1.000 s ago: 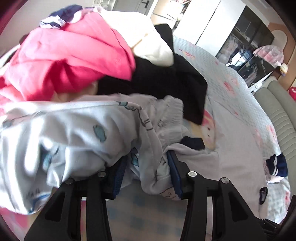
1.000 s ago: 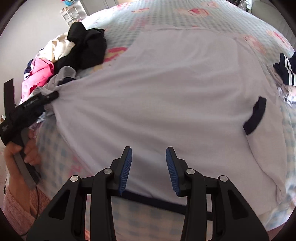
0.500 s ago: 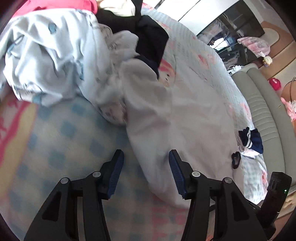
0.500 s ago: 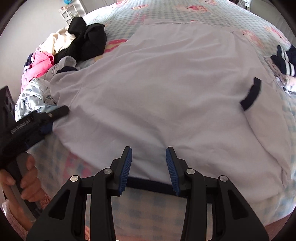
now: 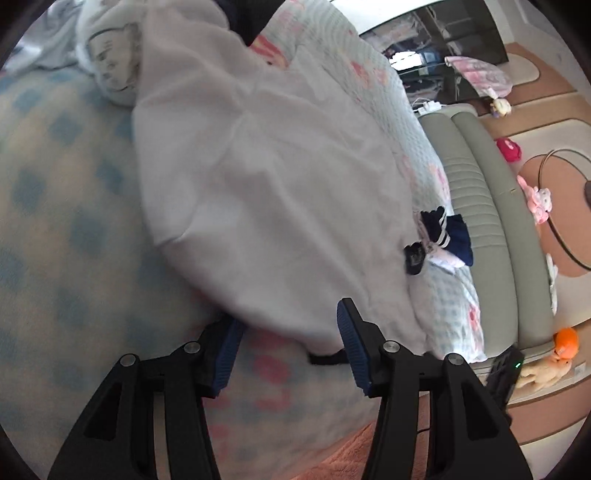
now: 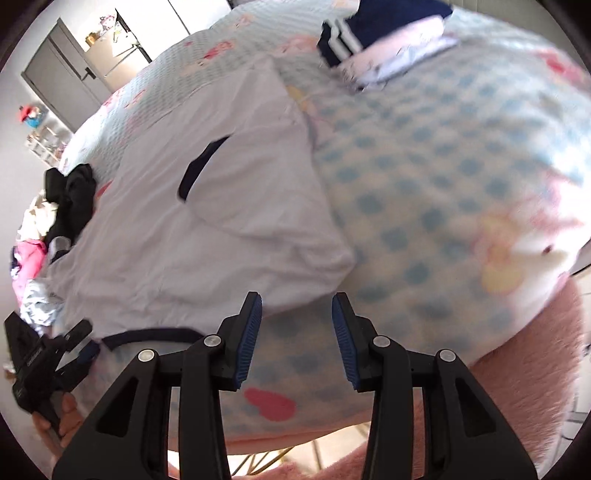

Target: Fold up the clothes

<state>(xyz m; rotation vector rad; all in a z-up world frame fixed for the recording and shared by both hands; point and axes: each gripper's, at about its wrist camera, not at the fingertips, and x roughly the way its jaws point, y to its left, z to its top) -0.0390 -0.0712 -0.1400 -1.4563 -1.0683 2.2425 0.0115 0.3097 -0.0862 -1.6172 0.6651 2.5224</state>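
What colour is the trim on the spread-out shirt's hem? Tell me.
Dark navy trim, clearest in the right wrist view.

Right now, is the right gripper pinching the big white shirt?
Apart. The right wrist view shows the right gripper open, only checked blanket between its fingers; the white shirt ends just beyond.

A bed (image 6: pixel 436 192) covered in a blue-checked blanket fills the frame; a pale lilac navy-trimmed shirt (image 6: pixel 207 229) lies spread at centre-left, a folded navy white-striped garment (image 6: pixel 354 33) at the top, crumpled clothes (image 6: pixel 40 236) at far left.

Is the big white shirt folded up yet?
Not yet. The white shirt lies spread flat across the bed, hem toward both open grippers.
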